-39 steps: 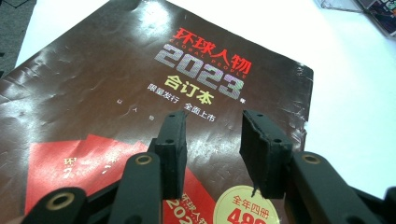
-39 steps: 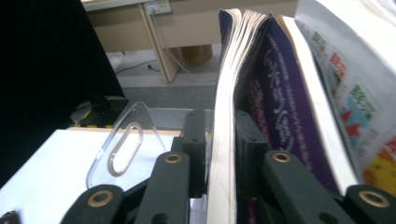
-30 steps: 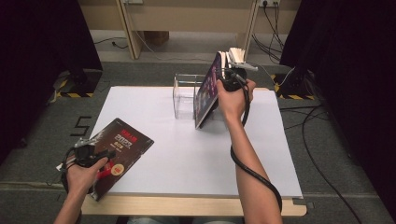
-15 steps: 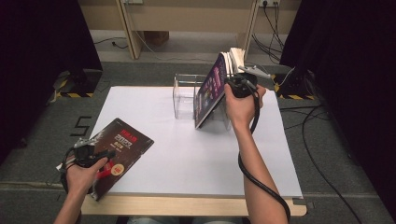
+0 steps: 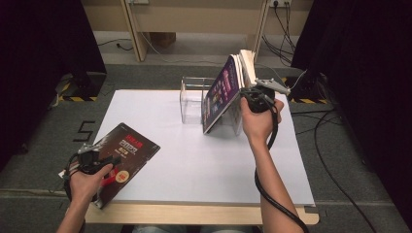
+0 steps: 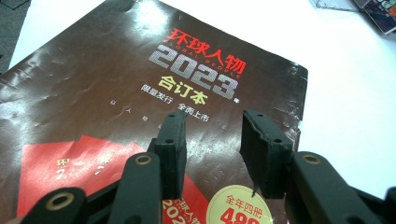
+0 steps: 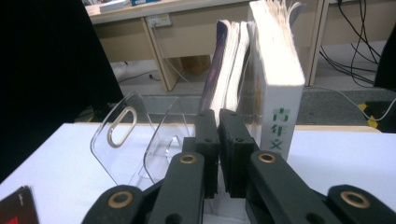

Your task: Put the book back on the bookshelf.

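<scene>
High view: left claw (image 5: pixel 104 160) spread over glossy dark-brown magazine (image 5: pixel 121 150), flat on white counter (image 5: pixel 194 160); likely limp, slick; lift by edge. Right claw (image 7: pixel 218 122) just closed, empty.

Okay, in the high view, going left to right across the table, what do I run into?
Left gripper over the dark brown magazine → clear acrylic book stand → leaning purple-covered magazine → right gripper, beside the standing books.

left hand-held gripper (image 6: pixel 212 154) low with jaws apart; right hand-held gripper (image 7: pixel 218 140) raised, jaws just closed together.
</scene>
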`<state>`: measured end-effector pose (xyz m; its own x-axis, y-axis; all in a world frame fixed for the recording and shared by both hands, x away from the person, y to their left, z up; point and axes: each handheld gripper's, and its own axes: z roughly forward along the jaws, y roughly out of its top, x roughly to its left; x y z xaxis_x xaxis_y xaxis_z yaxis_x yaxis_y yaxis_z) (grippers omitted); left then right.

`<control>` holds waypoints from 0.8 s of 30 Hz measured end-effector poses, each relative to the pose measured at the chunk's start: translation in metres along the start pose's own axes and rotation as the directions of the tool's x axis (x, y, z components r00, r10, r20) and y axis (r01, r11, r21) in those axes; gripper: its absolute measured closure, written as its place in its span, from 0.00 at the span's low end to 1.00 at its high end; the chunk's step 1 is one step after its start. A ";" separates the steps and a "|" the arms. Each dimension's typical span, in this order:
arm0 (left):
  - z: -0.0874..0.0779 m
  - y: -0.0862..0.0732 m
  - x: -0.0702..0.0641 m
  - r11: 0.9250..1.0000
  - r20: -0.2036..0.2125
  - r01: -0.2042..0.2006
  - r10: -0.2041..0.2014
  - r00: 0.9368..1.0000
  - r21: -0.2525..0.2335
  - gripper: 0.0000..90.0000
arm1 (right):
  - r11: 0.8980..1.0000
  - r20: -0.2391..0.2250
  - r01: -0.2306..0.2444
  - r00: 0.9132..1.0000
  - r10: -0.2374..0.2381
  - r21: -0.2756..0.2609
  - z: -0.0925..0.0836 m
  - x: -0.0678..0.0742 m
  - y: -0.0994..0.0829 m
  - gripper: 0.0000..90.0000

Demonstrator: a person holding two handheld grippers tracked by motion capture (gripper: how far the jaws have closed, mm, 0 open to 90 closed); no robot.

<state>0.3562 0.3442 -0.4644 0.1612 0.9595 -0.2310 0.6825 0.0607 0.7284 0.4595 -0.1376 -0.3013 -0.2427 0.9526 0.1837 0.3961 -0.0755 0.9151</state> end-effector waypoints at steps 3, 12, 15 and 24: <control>0.000 0.000 0.000 1.000 0.000 0.000 0.000 1.000 0.000 0.67 | 1.000 -0.005 0.006 1.000 -0.006 0.007 0.001 0.002 -0.003 0.97; 0.000 0.000 0.002 1.000 -0.001 0.002 -0.002 1.000 0.002 0.67 | 1.000 0.007 0.011 1.000 -0.011 0.027 0.011 0.005 -0.006 0.99; 0.000 0.000 0.001 1.000 0.001 0.002 -0.002 1.000 0.001 0.67 | 1.000 0.012 0.009 1.000 -0.010 0.022 0.013 0.005 -0.004 0.99; 0.001 -0.001 0.001 1.000 0.001 0.001 -0.001 1.000 0.003 0.67 | 1.000 0.023 0.004 1.000 -0.004 0.010 0.017 0.005 -0.001 0.99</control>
<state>0.3567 0.3447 -0.4657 0.1613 0.9593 -0.2320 0.6845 0.0606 0.7265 0.4731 -0.1273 -0.3076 -0.2244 0.9593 0.1715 0.4039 -0.0686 0.9122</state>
